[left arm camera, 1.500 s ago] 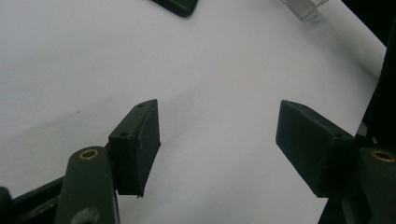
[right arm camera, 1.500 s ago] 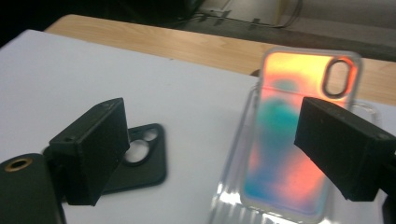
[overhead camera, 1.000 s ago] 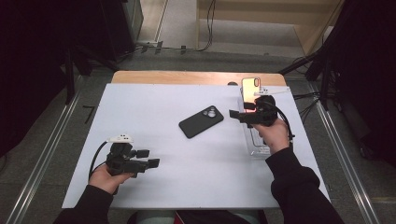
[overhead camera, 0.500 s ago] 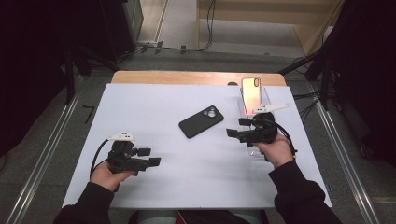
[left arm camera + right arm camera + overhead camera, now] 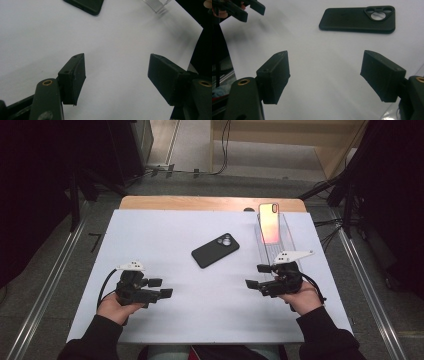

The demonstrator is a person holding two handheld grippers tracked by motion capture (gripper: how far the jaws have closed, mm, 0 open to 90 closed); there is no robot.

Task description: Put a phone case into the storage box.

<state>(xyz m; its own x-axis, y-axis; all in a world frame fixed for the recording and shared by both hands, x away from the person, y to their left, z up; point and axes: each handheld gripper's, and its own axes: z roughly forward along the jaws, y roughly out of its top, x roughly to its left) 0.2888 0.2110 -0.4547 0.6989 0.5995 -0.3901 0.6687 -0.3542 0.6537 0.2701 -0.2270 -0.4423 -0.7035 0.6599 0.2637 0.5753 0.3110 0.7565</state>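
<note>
The white table (image 5: pixel 165 240) carries a black phone case (image 5: pixel 215 250) and a clear stand (image 5: pixel 274 247).

The black phone case (image 5: pixel 215 250) lies flat on my white desk (image 5: pixel 150 235), camera cutout up and toward the far right, set diagonally. The orange-pink phone (image 5: pixel 270 222) stands upright in the clear rack (image 5: pixel 280 247), well apart.

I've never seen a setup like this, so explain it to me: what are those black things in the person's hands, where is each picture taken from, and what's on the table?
A person sits at a white table holding hand-held tongs, one in each hand. The high view looks down from above: left tongs, right tongs. The two gripper views come from cameras riding on the tongs, looking along their black jaws. Both tongs are open and hold nothing. A black phone case lies mid-table, camera cutout up. At the right a phone with an orange-pink back leans in a clear plastic stand.
</note>
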